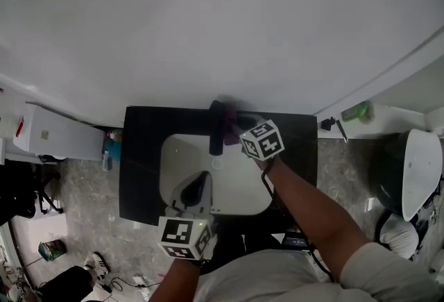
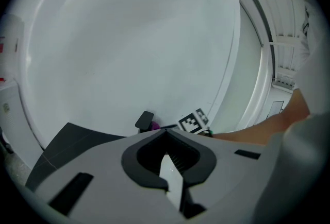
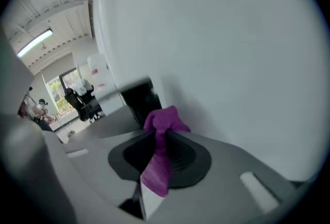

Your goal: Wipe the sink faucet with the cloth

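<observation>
In the head view, the black faucet point(image 1: 216, 128) is seen at centre, above the white sink point(image 1: 239, 189). The purple cloth point(image 1: 229, 117) is held just beside it by the right gripper point(image 1: 236, 126), and the left gripper point(image 1: 195, 191) is held lower, over the sink.

In the left gripper view, the jaws are seen together, with nothing between them.

In the right gripper view, the cloth point(image 3: 162, 120) is clamped between the jaws, just right of the faucet point(image 3: 139, 99).

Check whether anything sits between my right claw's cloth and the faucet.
Nothing visible does. The right claw is shut on the purple cloth, whose bunched end sits right beside the black faucet. The left claw hangs over the sink's near side.
</observation>
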`<state>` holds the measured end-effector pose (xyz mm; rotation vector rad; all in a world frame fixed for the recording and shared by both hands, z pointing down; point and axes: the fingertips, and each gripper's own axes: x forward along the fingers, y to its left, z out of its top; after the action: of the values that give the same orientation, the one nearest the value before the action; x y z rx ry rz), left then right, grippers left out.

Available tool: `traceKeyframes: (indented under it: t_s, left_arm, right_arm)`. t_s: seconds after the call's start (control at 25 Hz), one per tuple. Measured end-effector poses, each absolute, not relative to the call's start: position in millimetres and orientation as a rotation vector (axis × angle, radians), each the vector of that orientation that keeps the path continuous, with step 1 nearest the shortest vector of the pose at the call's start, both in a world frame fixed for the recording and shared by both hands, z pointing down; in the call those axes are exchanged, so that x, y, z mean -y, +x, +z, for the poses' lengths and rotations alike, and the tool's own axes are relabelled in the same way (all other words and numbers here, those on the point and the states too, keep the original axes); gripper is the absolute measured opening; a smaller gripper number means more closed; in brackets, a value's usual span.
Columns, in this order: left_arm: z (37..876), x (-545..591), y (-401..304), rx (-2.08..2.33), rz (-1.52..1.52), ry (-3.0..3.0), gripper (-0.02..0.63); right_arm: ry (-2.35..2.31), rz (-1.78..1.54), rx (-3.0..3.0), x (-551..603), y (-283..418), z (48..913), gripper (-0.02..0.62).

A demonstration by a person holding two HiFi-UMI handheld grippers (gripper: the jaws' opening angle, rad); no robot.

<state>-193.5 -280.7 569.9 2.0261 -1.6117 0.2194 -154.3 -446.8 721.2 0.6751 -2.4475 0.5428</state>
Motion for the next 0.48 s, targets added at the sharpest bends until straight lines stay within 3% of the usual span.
traceKeyframes:
  t_s: [0.16,0.48]
  left_arm:
    - [553,275,-191,1.62,0.2,2.041,0.006]
    - [546,259,-191,1.639,0.198,2.048,0.006]
  right_arm:
    - [0.689,0.441,2.632,429,-157,619,0.06]
    - [0.513,0.31,2.547,376,-191,666,0.06]
